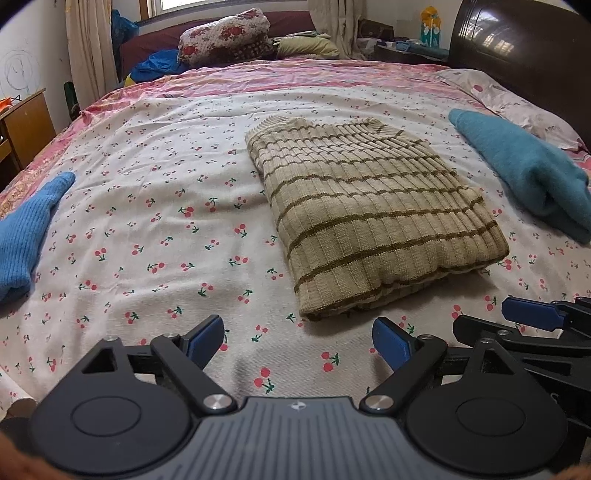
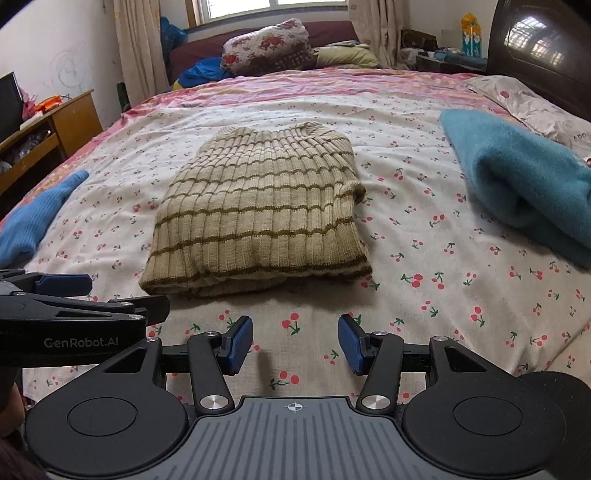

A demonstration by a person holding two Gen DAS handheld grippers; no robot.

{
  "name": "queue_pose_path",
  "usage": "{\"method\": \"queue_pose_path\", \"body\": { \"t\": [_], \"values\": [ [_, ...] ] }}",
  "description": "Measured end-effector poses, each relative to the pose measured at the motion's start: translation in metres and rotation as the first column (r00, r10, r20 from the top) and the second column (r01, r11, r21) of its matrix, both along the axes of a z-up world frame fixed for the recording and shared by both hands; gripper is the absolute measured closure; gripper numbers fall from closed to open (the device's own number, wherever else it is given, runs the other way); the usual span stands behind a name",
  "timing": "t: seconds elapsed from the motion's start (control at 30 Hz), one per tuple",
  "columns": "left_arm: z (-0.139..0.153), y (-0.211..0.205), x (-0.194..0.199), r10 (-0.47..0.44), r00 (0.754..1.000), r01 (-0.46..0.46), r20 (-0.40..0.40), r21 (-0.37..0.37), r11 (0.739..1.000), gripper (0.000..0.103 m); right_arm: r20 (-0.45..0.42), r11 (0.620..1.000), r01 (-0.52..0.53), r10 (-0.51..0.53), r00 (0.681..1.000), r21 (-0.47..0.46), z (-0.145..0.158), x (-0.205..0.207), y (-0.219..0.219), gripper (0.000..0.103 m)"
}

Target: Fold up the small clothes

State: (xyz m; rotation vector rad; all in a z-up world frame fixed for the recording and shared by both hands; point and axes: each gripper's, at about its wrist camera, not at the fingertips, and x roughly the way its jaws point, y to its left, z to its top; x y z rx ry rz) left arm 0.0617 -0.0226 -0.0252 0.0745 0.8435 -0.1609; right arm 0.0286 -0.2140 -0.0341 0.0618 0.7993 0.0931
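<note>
A beige knit sweater with brown stripes (image 1: pixel 369 214) (image 2: pixel 258 214) lies folded into a neat rectangle in the middle of the cherry-print bed sheet (image 1: pixel 147 221). My left gripper (image 1: pixel 297 328) hovers just in front of its near edge, jaws wide open with nothing between them. My right gripper (image 2: pixel 295 325) is close beside it, a little short of the sweater's near edge, also open and empty. In the left wrist view one blue finger (image 1: pixel 532 313) of the right gripper shows at the right. In the right wrist view a finger (image 2: pixel 66 284) of the left gripper shows at the left.
A folded teal garment (image 1: pixel 524 173) (image 2: pixel 517 184) lies at the right near the pillow. A blue knit garment (image 1: pixel 26 229) (image 2: pixel 33 218) lies at the left. A dark headboard (image 1: pixel 524 48) stands at the right, a wooden desk (image 2: pixel 55 125) at the left, floral bedding (image 1: pixel 225 33) at the far end.
</note>
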Motion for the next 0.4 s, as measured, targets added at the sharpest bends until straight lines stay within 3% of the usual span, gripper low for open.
{"method": "queue_pose_path", "body": {
  "t": [0.4],
  "values": [
    [-0.0010,-0.0009,-0.0011,0.002,1.000,-0.002,-0.004,0.004,1.000,0.010,-0.004,1.000,0.003,-0.003,1.000,0.002,-0.0013,0.0000,-0.0003,0.052]
  ]
}}
